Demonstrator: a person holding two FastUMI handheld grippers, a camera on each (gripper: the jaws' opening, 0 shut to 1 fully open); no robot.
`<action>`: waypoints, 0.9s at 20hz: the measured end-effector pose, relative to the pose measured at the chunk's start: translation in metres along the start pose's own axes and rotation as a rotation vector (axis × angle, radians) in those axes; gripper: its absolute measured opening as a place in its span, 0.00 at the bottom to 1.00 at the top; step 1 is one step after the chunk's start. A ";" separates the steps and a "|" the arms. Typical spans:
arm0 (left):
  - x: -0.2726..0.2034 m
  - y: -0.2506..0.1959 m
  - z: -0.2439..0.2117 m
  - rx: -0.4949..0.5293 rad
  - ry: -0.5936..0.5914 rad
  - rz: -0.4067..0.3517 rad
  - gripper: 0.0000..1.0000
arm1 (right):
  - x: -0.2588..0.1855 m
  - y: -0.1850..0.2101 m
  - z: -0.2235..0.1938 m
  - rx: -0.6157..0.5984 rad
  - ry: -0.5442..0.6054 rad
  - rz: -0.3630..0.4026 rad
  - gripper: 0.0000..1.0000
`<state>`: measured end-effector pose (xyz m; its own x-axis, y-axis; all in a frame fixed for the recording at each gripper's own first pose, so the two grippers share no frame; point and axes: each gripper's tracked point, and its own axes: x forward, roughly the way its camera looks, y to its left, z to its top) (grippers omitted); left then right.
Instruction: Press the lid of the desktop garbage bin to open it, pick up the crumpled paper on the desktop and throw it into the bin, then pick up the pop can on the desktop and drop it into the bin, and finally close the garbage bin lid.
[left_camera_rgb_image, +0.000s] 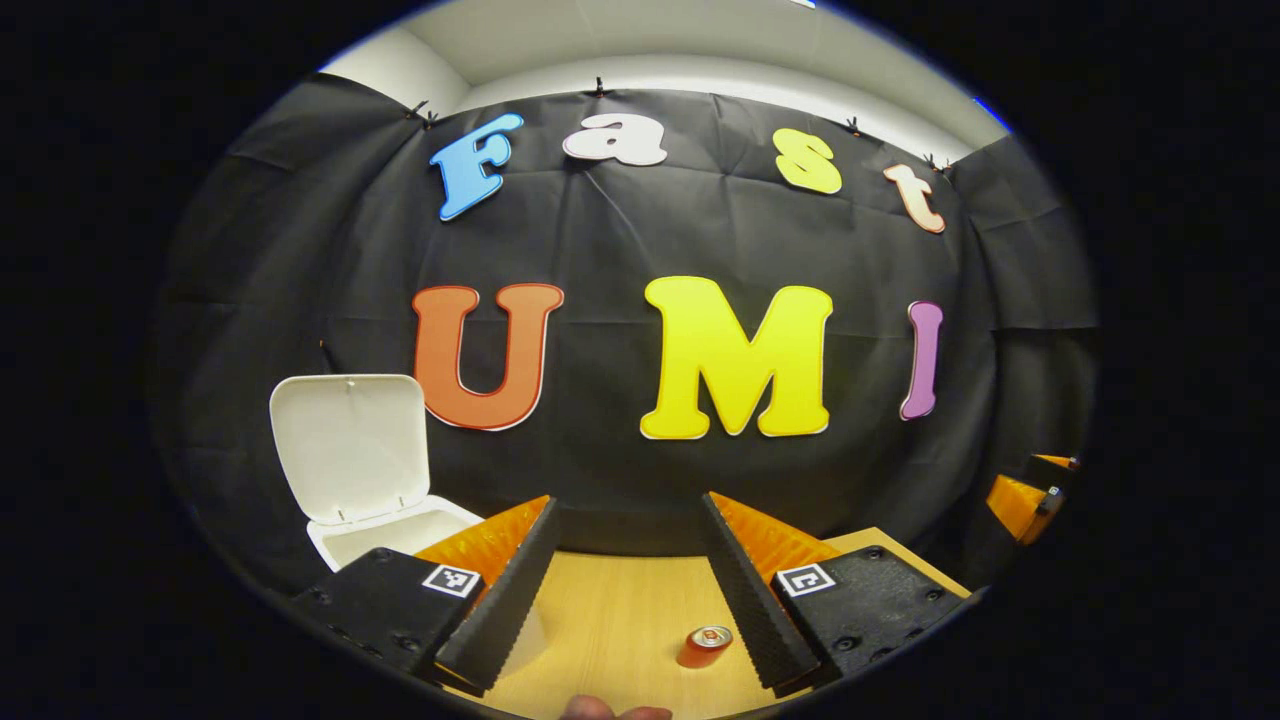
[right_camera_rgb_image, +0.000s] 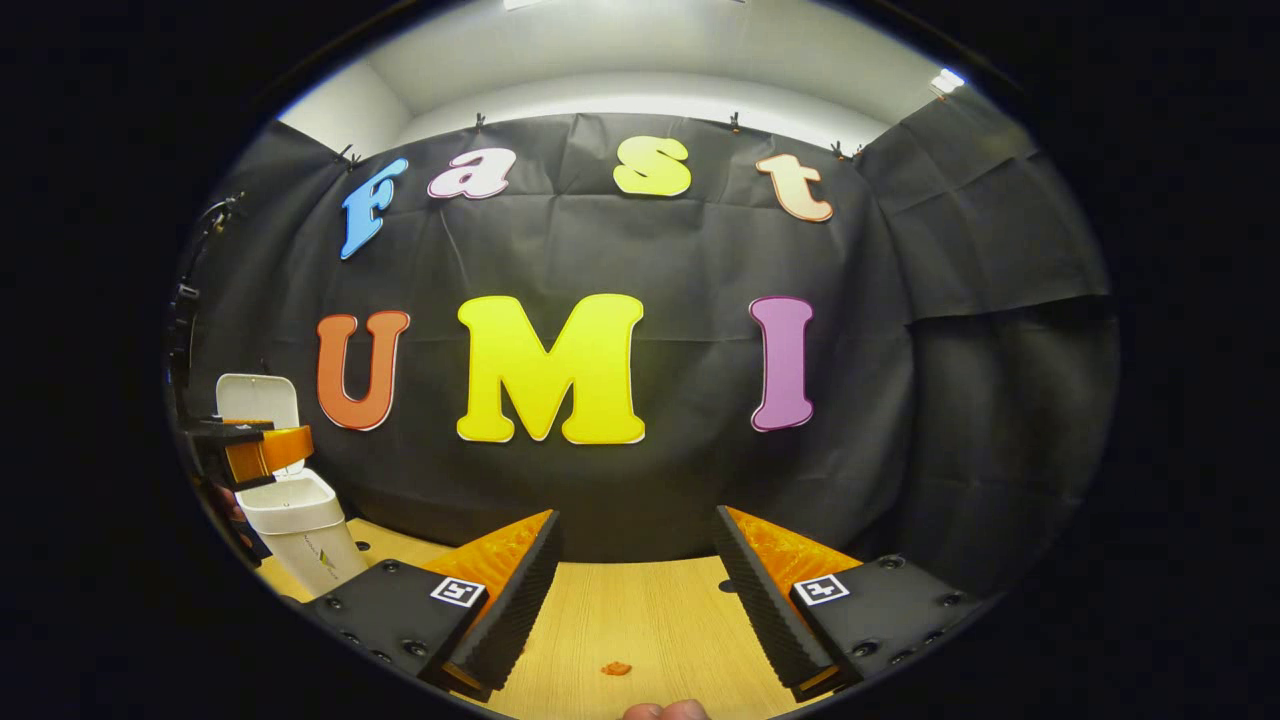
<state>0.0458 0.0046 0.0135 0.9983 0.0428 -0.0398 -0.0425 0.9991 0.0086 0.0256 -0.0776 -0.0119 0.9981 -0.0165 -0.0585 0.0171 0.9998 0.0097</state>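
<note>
The white garbage bin (left_camera_rgb_image: 385, 532) stands at the left with its lid (left_camera_rgb_image: 350, 447) raised upright; in the right gripper view the bin (right_camera_rgb_image: 300, 520) is at the far left. An orange pop can (left_camera_rgb_image: 705, 646) lies on its side on the wooden desktop (left_camera_rgb_image: 620, 610), close to my left gripper's right finger. My left gripper (left_camera_rgb_image: 628, 520) is open and holds nothing. My right gripper (right_camera_rgb_image: 635, 530) is open too, above bare wood. The left gripper (right_camera_rgb_image: 255, 450) shows beside the bin in the right gripper view. The right gripper (left_camera_rgb_image: 1030, 495) shows at the far right in the left gripper view.
A small orange scrap (right_camera_rgb_image: 616, 668) lies on the desktop (right_camera_rgb_image: 640, 610) between my right gripper's fingers. Small dark holes (right_camera_rgb_image: 727, 586) mark the tabletop. Black cloth walls close the booth behind and at the right. A fingertip (left_camera_rgb_image: 590, 708) shows at the bottom edge.
</note>
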 end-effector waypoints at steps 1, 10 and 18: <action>-0.002 -0.007 -0.001 -0.003 0.001 -0.017 0.93 | -0.002 0.000 0.001 0.001 -0.004 0.000 0.95; -0.014 -0.057 -0.002 0.002 -0.018 -0.117 0.96 | -0.006 -0.008 0.003 0.001 -0.017 -0.003 0.96; -0.014 -0.063 -0.005 0.004 -0.015 -0.128 0.96 | -0.003 -0.009 -0.003 0.013 -0.005 0.027 0.95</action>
<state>0.0347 -0.0587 0.0084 0.9960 -0.0853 -0.0256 0.0855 0.9963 0.0081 0.0228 -0.0867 -0.0146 0.9986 0.0105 -0.0527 -0.0092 0.9997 0.0246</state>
